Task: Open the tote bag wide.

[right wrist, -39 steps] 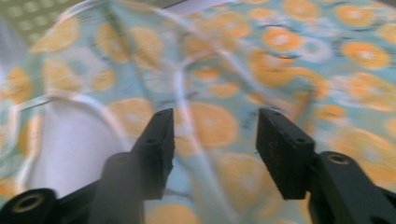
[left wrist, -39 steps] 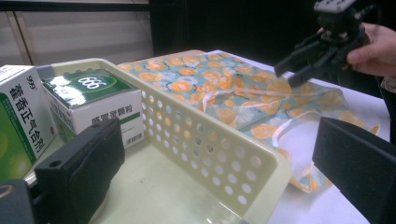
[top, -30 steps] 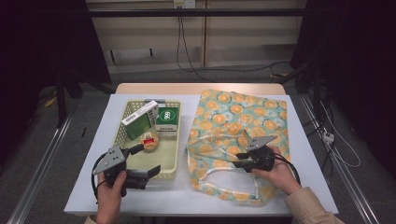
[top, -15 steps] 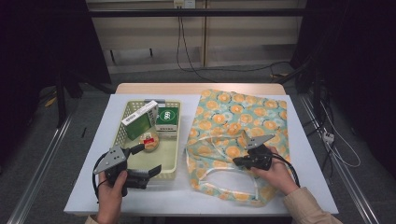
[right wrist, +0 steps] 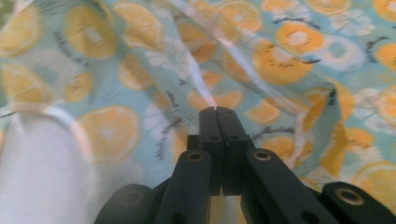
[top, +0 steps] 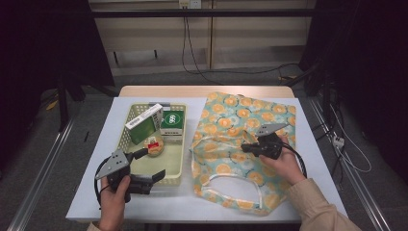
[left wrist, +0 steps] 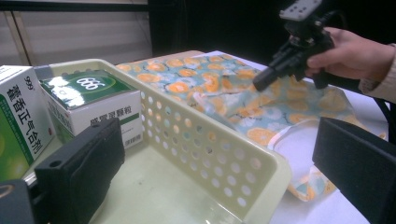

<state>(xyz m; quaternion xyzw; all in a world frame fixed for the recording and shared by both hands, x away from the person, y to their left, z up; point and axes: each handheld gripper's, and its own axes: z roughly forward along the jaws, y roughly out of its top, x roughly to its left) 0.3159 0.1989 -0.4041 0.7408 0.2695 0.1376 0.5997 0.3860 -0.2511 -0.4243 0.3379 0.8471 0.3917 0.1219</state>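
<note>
One bag, one basket, three items inside, two grippers.
On the table lay one orange-print bag and one basket that held two boxes, white-green and dark green, plus one small round packet; two grippers were present.

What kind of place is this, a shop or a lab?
Probably a lab or recording workspace: a lone white table on metal floor rails, loose cables along the wall, and a handheld right gripper pinching a fabric bag.
</note>
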